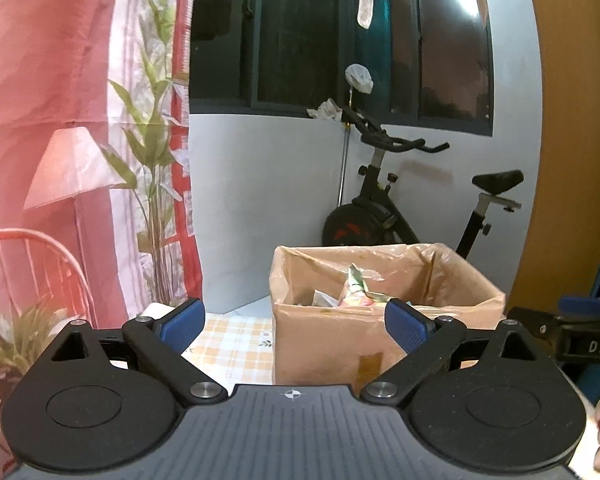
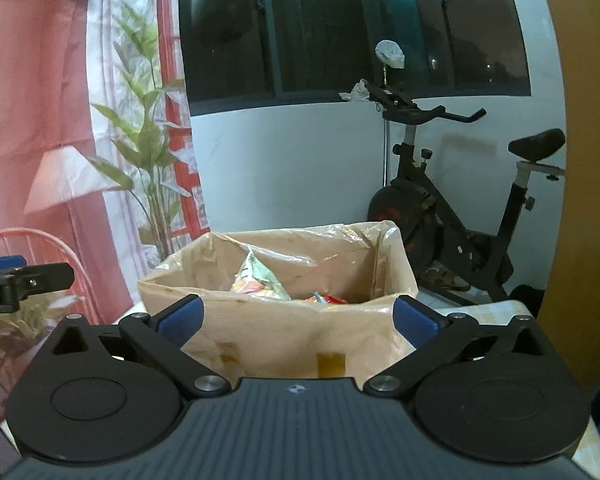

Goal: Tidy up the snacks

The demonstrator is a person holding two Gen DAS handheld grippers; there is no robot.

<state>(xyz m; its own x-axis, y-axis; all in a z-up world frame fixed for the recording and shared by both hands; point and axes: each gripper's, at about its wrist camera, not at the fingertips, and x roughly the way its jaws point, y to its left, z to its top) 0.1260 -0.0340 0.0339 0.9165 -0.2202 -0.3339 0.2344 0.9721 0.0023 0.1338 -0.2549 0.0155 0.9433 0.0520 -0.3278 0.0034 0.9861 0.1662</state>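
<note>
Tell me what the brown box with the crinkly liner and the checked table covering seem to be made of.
The brown open-topped box looks like matte corrugated cardboard, with tape patches on its front. Its translucent tan liner appears to be thin glossy plastic: it wrinkles and catches glare. The yellow-checked table covering could be cloth or printed vinyl; its weave can't be seen.
</note>
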